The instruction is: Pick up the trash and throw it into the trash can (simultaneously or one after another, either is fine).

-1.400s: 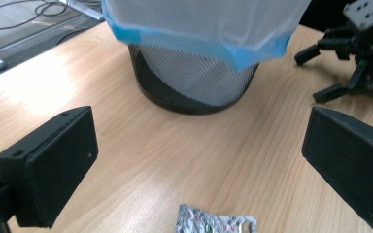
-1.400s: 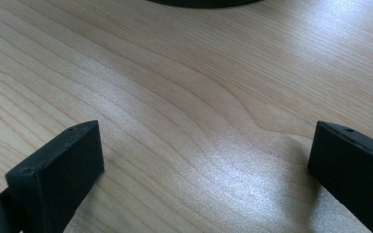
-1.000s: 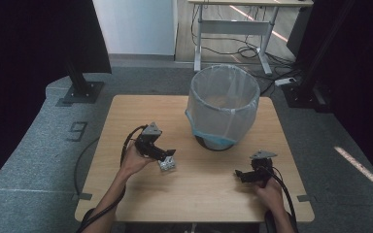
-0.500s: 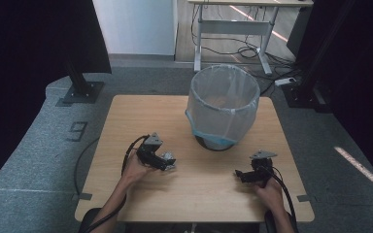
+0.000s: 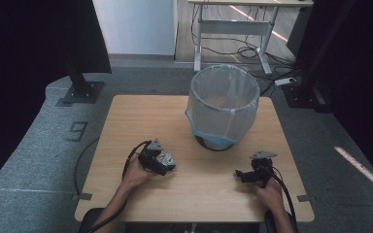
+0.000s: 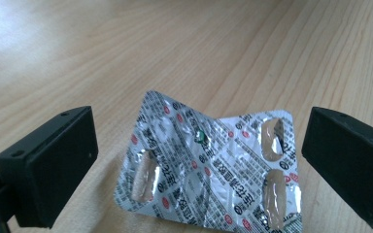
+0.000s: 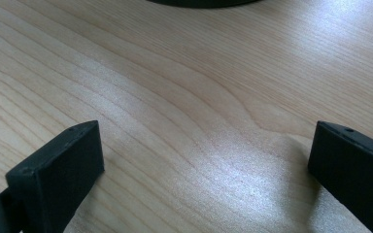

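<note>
Nearest the table's front edge, two forearms coming in from the bottom of the high view, each hand wrapped round a gripper. On the person's left, the left gripper (image 5: 167, 165), jaws spread wide and gripping nothing, set down low over the wooden table (image 5: 126, 126). Between those jaws in the left gripper view, a silvery blister pack (image 6: 213, 167), creased down the middle so that the two halves rise slightly tent-like, printed foil side up with red and black lettering, some pockets torn open; clear of both jaws, a gap on either side. In the high view, the same pack a small shiny patch just at the tip of the left gripper. On the person's right, well apart from the pack, the right gripper (image 5: 240, 174), jaws likewise wide apart with bare wood grain between them and nothing held. Farther back, past the middle of the table, a round bin (image 5: 223, 104) lined with a pale translucent bag, standing upright on a dark base. Beyond the table, grey carpeted floor (image 5: 53, 136) and a desk frame with cables.
</note>
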`<control>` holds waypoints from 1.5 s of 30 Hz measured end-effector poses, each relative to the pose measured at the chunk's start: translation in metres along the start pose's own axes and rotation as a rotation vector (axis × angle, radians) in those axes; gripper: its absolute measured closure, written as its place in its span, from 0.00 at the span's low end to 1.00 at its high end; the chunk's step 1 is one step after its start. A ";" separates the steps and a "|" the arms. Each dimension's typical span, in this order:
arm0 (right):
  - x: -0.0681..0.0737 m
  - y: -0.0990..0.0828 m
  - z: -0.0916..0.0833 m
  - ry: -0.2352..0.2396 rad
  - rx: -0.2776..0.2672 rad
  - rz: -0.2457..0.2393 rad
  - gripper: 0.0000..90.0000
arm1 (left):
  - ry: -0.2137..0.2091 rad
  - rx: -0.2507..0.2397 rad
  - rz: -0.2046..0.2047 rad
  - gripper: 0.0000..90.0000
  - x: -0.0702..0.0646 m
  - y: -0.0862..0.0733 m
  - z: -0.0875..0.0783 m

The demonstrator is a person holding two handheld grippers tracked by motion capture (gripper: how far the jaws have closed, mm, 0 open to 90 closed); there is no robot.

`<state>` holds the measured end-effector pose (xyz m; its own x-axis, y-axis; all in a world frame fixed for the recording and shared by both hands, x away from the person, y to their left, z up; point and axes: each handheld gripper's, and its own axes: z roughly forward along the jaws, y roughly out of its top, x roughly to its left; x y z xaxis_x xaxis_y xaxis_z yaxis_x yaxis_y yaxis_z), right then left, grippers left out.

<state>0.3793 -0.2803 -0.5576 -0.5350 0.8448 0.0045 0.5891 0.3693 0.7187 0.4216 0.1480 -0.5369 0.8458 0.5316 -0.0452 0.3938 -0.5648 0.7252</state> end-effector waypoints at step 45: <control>0.000 0.000 0.000 0.000 0.001 0.001 0.00 | 0.016 -0.026 -0.018 0.38 0.007 0.028 -0.029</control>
<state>0.3792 -0.2802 -0.5576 -0.5343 0.8453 0.0052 0.5903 0.3687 0.7181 0.4282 0.1545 -0.4966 0.8328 0.5514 -0.0479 0.3994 -0.5387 0.7418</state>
